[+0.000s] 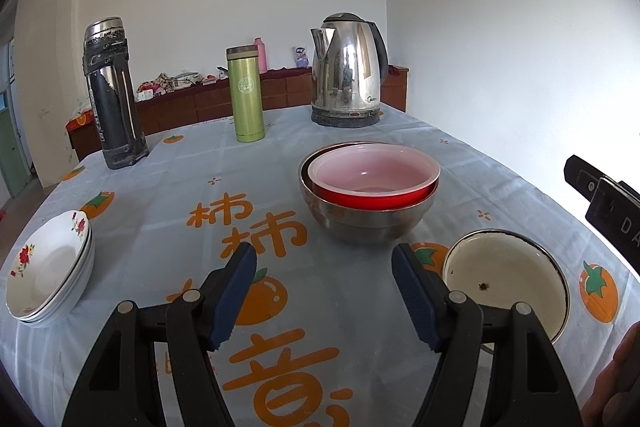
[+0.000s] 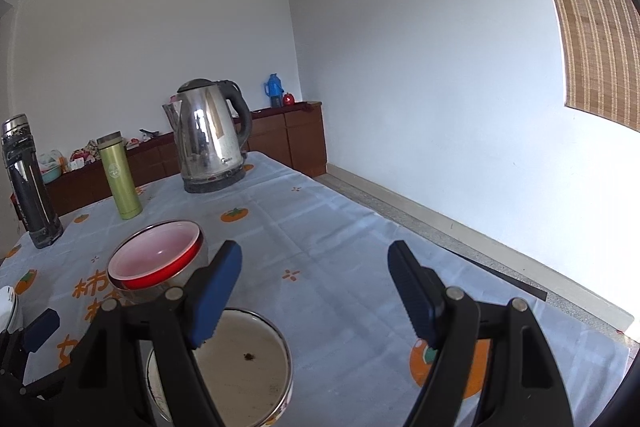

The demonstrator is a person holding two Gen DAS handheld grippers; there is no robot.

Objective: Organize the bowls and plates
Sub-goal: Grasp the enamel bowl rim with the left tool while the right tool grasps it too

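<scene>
The counter, under a pale blue cloth with orange fruit and lettering, carries everything. At its far edge, about one o'clock from the left gripper, stands a steel kettle on its base; a green flask is at eleven o'clock and a tall black thermos further round at ten.

At twelve o'clock, near the middle, a steel bowl holds a red bowl nested inside it, pale pink within and holding nothing. At three o'clock, just beside the left gripper's right finger, sits a white enamel bowl with dark specks on its bottom and nothing else in it. At nine o'clock lies a stack of white flowered plates, the top one bare.

Both pairs of fingers stand wide apart and grip nothing. The right gripper hangs over bare cloth, its left finger above the enamel bowl's rim.
</scene>
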